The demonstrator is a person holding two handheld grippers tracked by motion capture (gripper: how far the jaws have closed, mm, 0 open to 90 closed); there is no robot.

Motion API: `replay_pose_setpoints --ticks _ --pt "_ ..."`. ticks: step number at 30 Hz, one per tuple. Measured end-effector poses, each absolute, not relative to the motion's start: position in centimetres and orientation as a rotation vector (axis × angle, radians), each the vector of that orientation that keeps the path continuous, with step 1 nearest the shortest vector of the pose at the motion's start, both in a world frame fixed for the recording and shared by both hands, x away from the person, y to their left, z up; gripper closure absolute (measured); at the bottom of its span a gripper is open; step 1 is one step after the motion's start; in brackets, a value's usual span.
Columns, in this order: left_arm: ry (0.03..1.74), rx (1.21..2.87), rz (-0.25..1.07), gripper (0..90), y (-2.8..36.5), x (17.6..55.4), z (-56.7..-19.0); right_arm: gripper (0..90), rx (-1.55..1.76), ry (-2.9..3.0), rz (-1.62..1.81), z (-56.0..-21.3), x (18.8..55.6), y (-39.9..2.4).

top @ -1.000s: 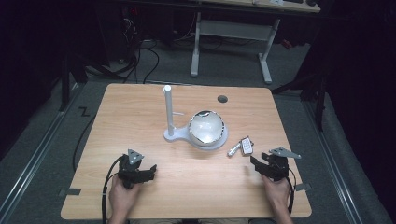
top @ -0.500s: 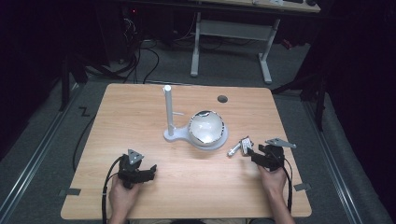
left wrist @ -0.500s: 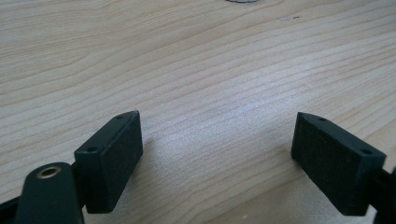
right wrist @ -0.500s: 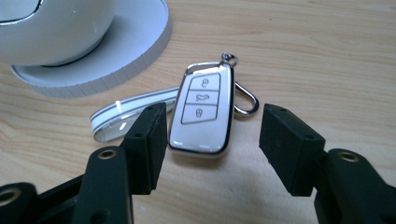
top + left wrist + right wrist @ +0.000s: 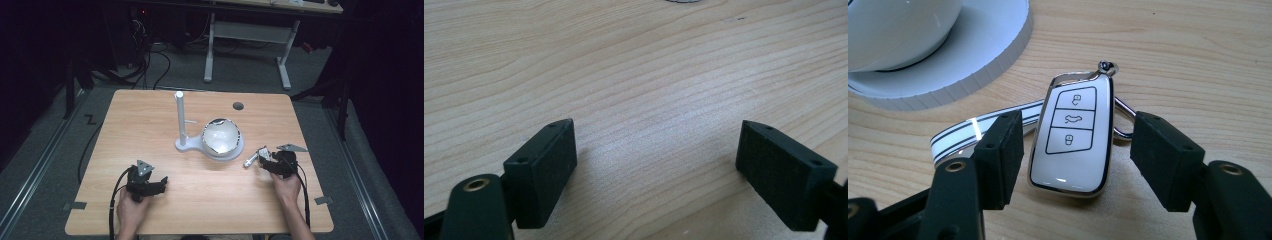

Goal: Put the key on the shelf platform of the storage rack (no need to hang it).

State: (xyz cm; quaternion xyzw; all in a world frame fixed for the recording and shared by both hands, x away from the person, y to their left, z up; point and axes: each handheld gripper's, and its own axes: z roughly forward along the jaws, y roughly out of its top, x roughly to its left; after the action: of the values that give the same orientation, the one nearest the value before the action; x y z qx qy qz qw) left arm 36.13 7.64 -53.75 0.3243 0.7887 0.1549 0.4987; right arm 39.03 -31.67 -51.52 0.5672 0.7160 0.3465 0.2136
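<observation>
Right gripper (image 5: 1075, 155), fingers just opening, straddles a key fob (image 5: 1073, 135) on the bench (image 5: 200, 200); left gripper (image 5: 659, 170) fingers open, empty.

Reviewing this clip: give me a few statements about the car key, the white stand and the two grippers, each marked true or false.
1. The car key lies flat on the table between the right gripper's jaws. True; the jaws have just been opening and stand clear of the key on both sides.
2. The left gripper is shut on a strap. False; its jaws are open over bare wood.
3. The key shows three buttons. True.
4. The key hangs from the post of the white stand. False; it lies on the table beside the stand's round base.
5. A striped strap lies next to the key. True.
</observation>
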Motion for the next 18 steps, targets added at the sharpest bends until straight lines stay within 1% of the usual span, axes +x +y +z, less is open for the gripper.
replay_pose_setpoints --ticks 12,18 --pt "1.901 0.797 0.378 16.8 7.7 36.1 -53.8 37.6 1.571 2.025 0.9 -52.2 40.2 -30.7" --pt "1.903 0.794 0.377 16.8 7.7 36.1 -53.8 41.2 1.557 2.031 0.851 -52.4 40.4 -30.4"
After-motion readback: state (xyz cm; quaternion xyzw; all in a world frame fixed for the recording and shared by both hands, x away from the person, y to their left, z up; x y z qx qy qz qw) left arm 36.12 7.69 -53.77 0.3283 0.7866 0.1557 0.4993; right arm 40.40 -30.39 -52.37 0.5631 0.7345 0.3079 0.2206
